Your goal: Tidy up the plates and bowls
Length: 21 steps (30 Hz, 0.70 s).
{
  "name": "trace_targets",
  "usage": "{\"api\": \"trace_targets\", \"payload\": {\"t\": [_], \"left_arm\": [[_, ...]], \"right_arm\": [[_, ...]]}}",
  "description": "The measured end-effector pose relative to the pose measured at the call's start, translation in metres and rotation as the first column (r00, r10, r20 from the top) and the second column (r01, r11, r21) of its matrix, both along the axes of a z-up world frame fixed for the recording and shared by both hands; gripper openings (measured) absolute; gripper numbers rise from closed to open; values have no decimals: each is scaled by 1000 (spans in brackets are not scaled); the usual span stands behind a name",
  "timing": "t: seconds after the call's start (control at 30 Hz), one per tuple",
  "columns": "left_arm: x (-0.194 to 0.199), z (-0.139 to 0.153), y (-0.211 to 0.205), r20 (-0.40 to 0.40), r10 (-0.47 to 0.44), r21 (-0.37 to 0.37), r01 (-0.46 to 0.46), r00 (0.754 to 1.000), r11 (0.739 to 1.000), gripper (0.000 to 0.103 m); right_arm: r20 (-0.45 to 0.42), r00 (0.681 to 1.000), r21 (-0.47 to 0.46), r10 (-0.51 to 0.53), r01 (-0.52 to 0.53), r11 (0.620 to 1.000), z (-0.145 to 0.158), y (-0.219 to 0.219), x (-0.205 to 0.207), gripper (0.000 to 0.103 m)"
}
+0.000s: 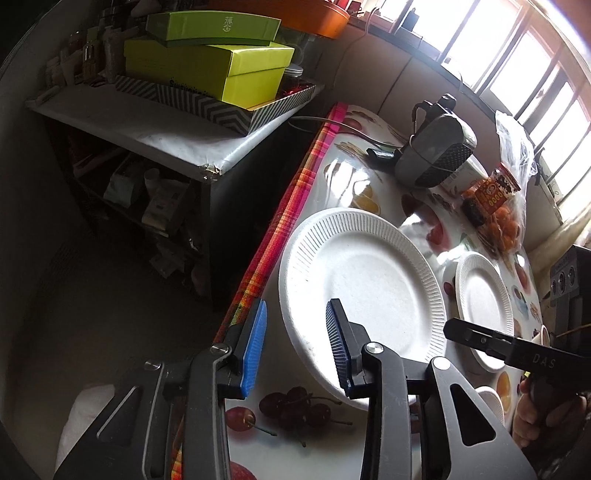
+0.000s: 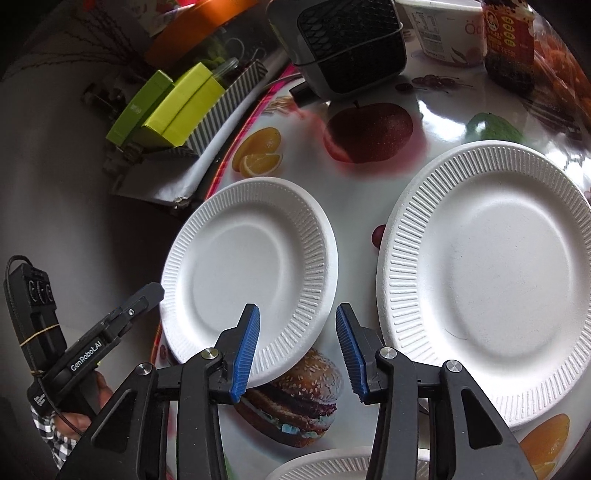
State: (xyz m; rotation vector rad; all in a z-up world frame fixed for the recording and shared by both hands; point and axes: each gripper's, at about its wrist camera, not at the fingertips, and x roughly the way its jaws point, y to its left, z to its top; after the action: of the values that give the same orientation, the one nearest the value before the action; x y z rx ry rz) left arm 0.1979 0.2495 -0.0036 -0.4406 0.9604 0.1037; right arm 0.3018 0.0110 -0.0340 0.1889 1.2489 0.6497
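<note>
A white foam plate point(image 1: 362, 280) lies by the table's left edge. My left gripper point(image 1: 295, 347) is open astride its near-left rim: one blue pad hangs over the plate, the other over the table edge, and neither touches it. In the right wrist view the same plate point(image 2: 251, 266) has its near-right rim between the open jaws of my right gripper point(image 2: 299, 354). The left gripper point(image 2: 151, 295) shows at the plate's far side. A second white plate point(image 2: 491, 277) lies to the right, also seen as the far plate point(image 1: 484, 306). The rim of a third plate point(image 2: 332, 465) peeks in below.
The fruit-print table point(image 2: 436, 122) carries a grey mesh-fronted appliance point(image 1: 436, 155), a white tub point(image 2: 443, 33), a dark jar point(image 2: 509, 48) and a bag of oranges point(image 1: 506, 221). Left of the plaid table edge point(image 1: 291, 206) stands a shelf with green boxes point(image 1: 207, 70).
</note>
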Motion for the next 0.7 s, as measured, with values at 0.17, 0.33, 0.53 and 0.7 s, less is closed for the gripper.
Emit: {"api": "trace_targets", "payload": {"t": [0.17,0.33,0.53,0.7], "left_arm": [[3,-3,-1,-4,5,-10,-5,1000,1000,31],[7,-7,-1,-18,5,-29,-5,1000,1000,20],[6,-7,0,-17,13,-27,-13,1000,1000,17],[4,-5,1,-12,12,-19,-12,1000,1000,17]], "right_arm": [[-10,1000,0,-8,8,1000,-5,0,2,38],[-18,1000,-1,-18,18,1000,-8,-2,4,30],[-20,999,-7,-29,29,1000,-9,-4,5,19],[-16,1000,-7,-27,27,1000,-9,-5,3,19]]}}
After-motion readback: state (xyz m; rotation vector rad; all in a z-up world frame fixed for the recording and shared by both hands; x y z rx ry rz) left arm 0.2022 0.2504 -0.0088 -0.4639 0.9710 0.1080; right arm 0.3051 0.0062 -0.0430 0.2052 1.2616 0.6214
